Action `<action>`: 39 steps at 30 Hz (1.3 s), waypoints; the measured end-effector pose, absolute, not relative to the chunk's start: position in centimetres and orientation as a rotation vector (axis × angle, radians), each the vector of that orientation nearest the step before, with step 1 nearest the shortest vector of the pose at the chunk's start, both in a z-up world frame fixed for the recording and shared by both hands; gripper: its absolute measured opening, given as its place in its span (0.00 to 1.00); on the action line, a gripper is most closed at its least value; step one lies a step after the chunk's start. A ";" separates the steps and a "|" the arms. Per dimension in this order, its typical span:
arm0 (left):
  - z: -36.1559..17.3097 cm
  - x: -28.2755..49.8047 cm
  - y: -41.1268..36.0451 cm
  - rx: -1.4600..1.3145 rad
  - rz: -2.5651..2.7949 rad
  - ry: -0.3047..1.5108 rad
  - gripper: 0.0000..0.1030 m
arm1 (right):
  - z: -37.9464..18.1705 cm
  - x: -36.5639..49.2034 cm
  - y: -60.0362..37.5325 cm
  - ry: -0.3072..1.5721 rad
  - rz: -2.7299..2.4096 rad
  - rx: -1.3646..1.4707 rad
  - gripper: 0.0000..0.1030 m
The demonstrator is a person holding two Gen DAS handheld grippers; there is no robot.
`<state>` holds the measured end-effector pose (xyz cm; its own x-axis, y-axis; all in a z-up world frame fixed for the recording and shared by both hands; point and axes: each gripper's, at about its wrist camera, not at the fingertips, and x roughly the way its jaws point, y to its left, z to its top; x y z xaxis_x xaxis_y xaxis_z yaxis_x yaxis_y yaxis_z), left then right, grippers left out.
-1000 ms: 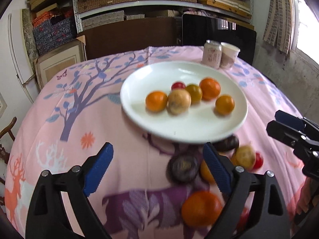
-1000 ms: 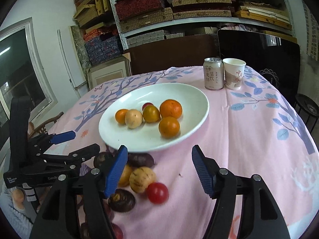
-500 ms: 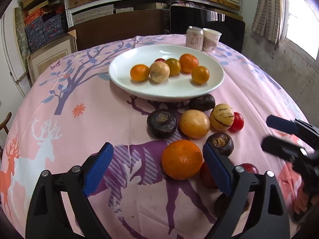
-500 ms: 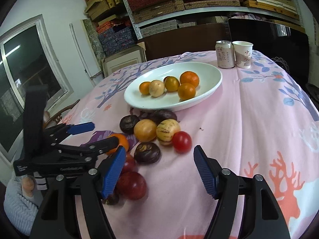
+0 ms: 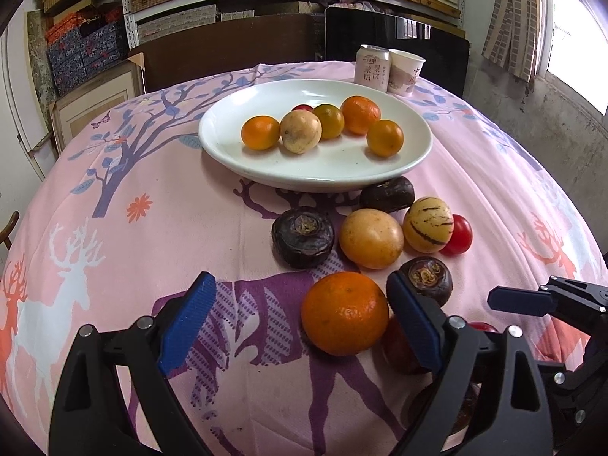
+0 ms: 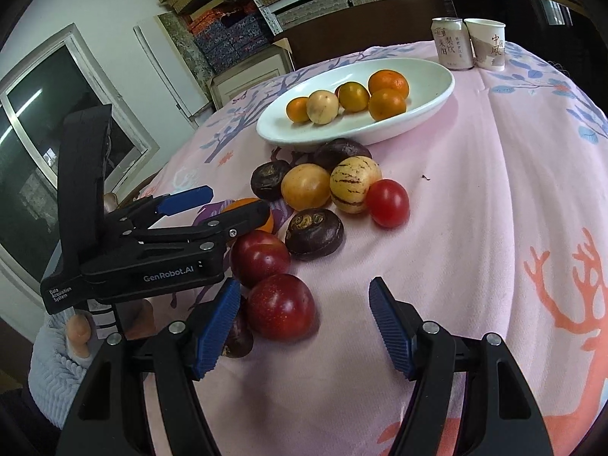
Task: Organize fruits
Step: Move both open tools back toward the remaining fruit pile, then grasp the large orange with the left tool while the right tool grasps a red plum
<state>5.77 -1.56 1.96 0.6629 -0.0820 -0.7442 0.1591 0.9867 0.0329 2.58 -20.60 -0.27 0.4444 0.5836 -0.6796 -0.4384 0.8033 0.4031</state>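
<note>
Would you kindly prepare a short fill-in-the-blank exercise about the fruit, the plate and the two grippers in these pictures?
1. The white plate holds ____ pieces of fruit.
2. The fruit between the open fingers of the left gripper is the big ____.
3. Beside the drink can stands a paper ____.
4. The right gripper is open, and the fruit nearest its left finger is a dark red ____.

Missing words: six; orange; cup; plum

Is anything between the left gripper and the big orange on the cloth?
Nothing visible. The left gripper is open, and the big orange lies just ahead, close to its right finger, with only bare tablecloth between. A dark round fruit sits close behind the orange.
</note>
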 end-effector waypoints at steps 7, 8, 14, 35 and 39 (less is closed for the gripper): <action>2.0 5.5 -1.9 0.112 -0.168 0.833 0.74 | -0.6 3.0 -20.6 0.934 0.652 0.212 0.62; 2.1 5.5 -1.9 0.108 -0.181 0.837 0.70 | -0.6 3.0 -20.6 0.936 0.656 0.216 0.60; 2.5 5.4 -0.7 0.049 -0.202 0.846 0.65 | -0.6 3.4 -21.5 0.925 0.646 0.257 0.57; 3.7 3.7 4.9 -0.116 -0.126 0.838 0.71 | -0.2 2.1 -20.3 0.918 0.674 0.124 0.38; 3.3 3.3 1.6 0.003 -0.189 0.841 0.71 | -0.2 1.9 -20.0 0.915 0.671 0.111 0.38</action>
<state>3.33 1.64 3.27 0.6506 -0.1652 -0.7412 0.1678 0.9832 -0.0718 1.92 -20.01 -0.22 0.4229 0.5802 -0.6961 -0.4890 0.7928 0.3637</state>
